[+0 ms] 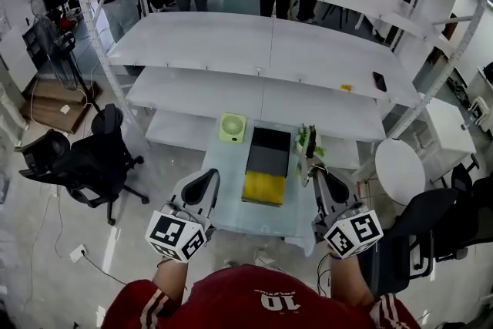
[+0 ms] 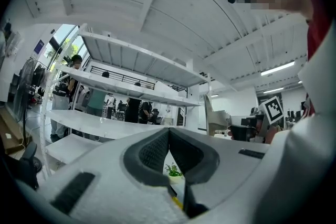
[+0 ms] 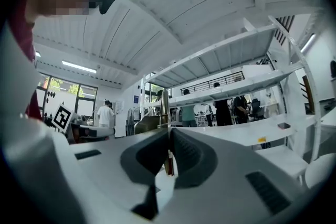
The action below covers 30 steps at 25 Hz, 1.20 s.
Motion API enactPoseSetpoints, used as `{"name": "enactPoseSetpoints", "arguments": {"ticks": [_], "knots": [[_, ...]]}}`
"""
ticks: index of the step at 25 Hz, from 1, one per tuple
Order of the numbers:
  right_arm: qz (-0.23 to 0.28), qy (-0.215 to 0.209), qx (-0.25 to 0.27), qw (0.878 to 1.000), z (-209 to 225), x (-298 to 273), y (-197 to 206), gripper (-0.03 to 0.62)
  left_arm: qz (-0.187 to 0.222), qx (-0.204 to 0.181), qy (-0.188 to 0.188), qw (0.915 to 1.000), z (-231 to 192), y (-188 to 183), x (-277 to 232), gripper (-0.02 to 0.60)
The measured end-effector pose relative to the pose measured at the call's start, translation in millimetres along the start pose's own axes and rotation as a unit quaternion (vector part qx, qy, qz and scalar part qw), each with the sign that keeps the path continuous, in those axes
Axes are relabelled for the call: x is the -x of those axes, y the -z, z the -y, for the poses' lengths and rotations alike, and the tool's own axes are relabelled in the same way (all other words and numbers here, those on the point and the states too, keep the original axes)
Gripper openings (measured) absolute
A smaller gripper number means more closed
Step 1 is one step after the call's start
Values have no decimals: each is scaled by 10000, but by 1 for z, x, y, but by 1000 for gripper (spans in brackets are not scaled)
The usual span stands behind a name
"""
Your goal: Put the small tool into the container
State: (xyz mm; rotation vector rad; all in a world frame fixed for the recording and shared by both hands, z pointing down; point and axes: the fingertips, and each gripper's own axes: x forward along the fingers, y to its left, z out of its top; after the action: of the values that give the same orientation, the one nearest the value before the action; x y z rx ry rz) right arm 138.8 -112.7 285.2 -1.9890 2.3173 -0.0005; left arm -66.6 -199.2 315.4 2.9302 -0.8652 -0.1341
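Red shirt [image 1: 246,297] fills the bottom edge of the head view, forearms reaching up from it to both grippers. Left gripper [image 1: 206,178] sits lower left of centre, over the near left corner of the counter [image 1: 266,223]. In the left gripper view its jaws are clenched, tips meeting, nothing between them; through the gap below the tips a plant and a sliver of yellow show. Right gripper [image 1: 320,177] sits lower right of centre, at the right edge of the counter. In the right gripper view its jaws are clamped on the small tool [image 3: 164,105]: a thin metal shaft stands upright above the pads, and a reddish-brown part shows in the slit beneath them. What kind of tool it is cannot be told. The tool is thus in the right gripper, outside the container. Container [image 1: 269,142], dark and rectangular, lies along the middle of the counter, between the two grippers and further up the frame. A yellow pad [image 1: 263,187] lies at its near end; whether it is part of the container cannot be told. Green fan [image 1: 233,128] stands at the far left of the counter, just beside the container. Small potted plant [image 1: 306,141] stands at the far right. White shelves [image 1: 262,50] fill the upper frame behind, with people standing beyond them. Black office chair [image 1: 92,158] at left, round white table [image 1: 404,169] at right.
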Motion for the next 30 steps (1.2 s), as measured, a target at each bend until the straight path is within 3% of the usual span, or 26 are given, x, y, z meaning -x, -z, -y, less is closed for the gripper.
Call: {"name": "enactPoseSetpoints", "arguments": {"ticks": [5,13,20,30], "knots": [[-318,-259,-57,9991,39,-20,26,11,2,-168,-61,9998,20,-4,-30,5],[-1037,-695,54,9922,72,-33,94,11,-147,-190,-262,9994,48,19,-54,6],[-1624,-1143,91,9800,83,-46,156,11,-238,-181,-630,9976,53,40,-63,6],[-2507,-1440,45,9573,92,-71,248,11,-491,-118,-954,9942,42,65,-73,5]]}}
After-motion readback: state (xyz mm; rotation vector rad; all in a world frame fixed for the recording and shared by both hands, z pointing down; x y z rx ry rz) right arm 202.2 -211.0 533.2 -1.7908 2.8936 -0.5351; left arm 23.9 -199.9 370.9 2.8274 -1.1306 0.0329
